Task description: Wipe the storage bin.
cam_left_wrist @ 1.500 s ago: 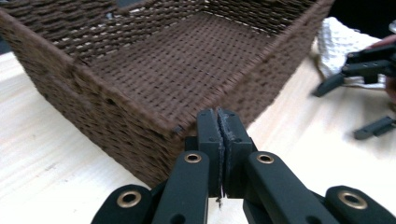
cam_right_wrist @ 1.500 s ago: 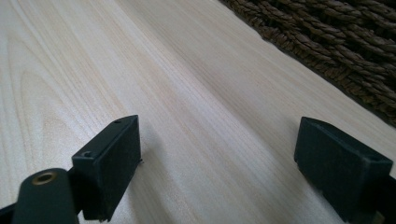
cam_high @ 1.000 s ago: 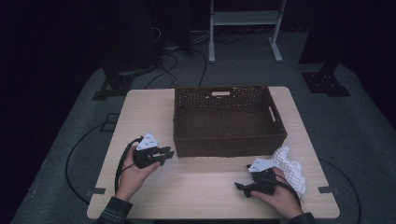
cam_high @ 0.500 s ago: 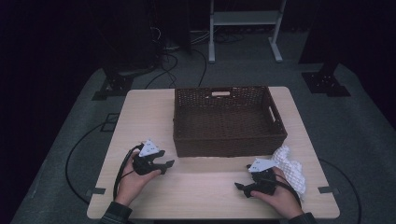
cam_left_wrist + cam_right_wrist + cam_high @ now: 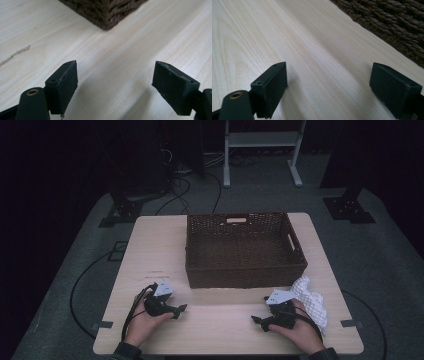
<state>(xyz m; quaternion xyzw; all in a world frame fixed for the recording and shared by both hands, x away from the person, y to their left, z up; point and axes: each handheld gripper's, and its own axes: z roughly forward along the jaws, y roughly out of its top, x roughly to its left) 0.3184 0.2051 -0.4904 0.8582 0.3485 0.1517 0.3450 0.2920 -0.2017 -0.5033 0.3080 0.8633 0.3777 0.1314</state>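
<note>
Cloth (image 5: 311, 301), white with a fine check pattern, lies crumpled on the table (image 5: 220, 330) at its right near corner, just beside the person's right hand (image 5: 300, 330) and close to the front right corner of the wicker basket (image 5: 245, 251); the basket looks empty. Right gripper (image 5: 262, 321) rests low on the wood with its jaws wide apart and nothing between them, pointing leftward, away from the cloth; left gripper (image 5: 179, 310) lies near the front left, jaws equally wide and bare, aimed toward the basket's near corner (image 5: 106, 15). Likely risks: the right gripper must turn well round to reach the cloth, and a shallow pinch could catch a single fold so the fabric trails or slips; a careless swing might also nudge the basket.
</note>
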